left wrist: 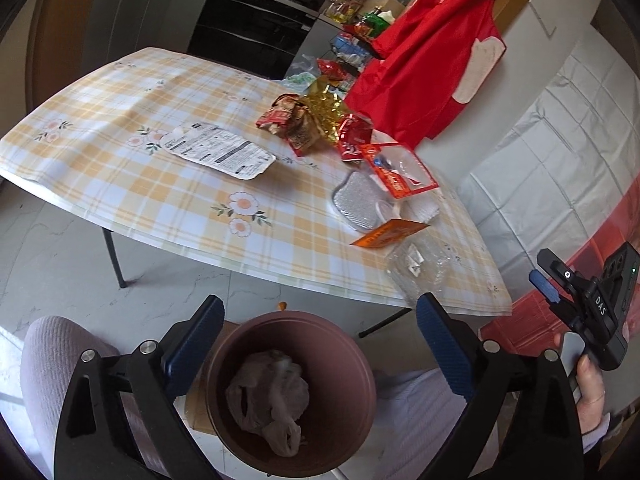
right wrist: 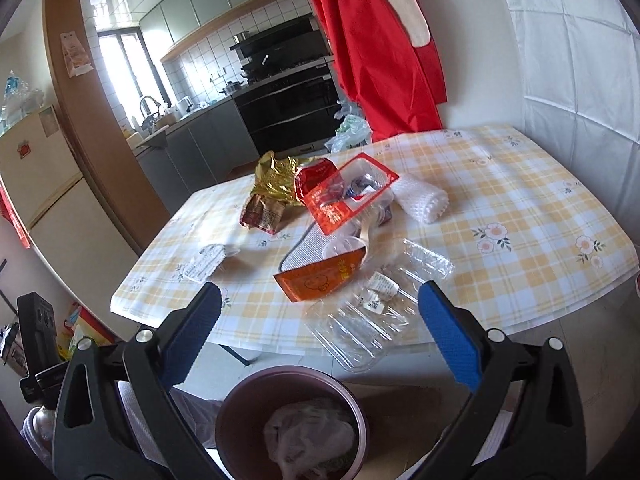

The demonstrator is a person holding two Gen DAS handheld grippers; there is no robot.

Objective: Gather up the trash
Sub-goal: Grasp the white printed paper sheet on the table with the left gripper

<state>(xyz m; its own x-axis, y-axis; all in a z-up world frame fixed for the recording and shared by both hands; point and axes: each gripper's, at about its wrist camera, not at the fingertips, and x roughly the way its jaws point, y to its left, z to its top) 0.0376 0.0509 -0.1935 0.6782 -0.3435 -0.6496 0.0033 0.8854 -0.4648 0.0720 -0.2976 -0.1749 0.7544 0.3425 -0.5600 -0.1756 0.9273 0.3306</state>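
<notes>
A brown bin (left wrist: pixel 296 392) (right wrist: pixel 292 420) stands on the floor below the table edge with a crumpled plastic bag (left wrist: pixel 268 404) inside. My left gripper (left wrist: pixel 320 344) is open and empty above the bin. My right gripper (right wrist: pixel 320 328) is open and empty, hovering over the bin and the table's near edge. Trash lies on the checked table (left wrist: pixel 120 168) (right wrist: pixel 520 208): a clear plastic tray (right wrist: pixel 376 304) (left wrist: pixel 420 268), an orange packet (right wrist: pixel 320 280) (left wrist: pixel 388 234), a red-rimmed clear pack (right wrist: pixel 344 196) (left wrist: pixel 396 168), gold foil (right wrist: pixel 280 176) (left wrist: pixel 324 108), a white label sheet (left wrist: pixel 220 150) (right wrist: pixel 208 262).
A red garment (left wrist: pixel 432 56) (right wrist: pixel 376 40) hangs by the table's far side. A silver mesh pad (left wrist: pixel 356 200) and white foam netting (right wrist: pixel 420 200) lie among the trash. Kitchen counters and an oven (right wrist: pixel 288 108) stand behind. The other gripper's body (left wrist: pixel 592 304) shows at right.
</notes>
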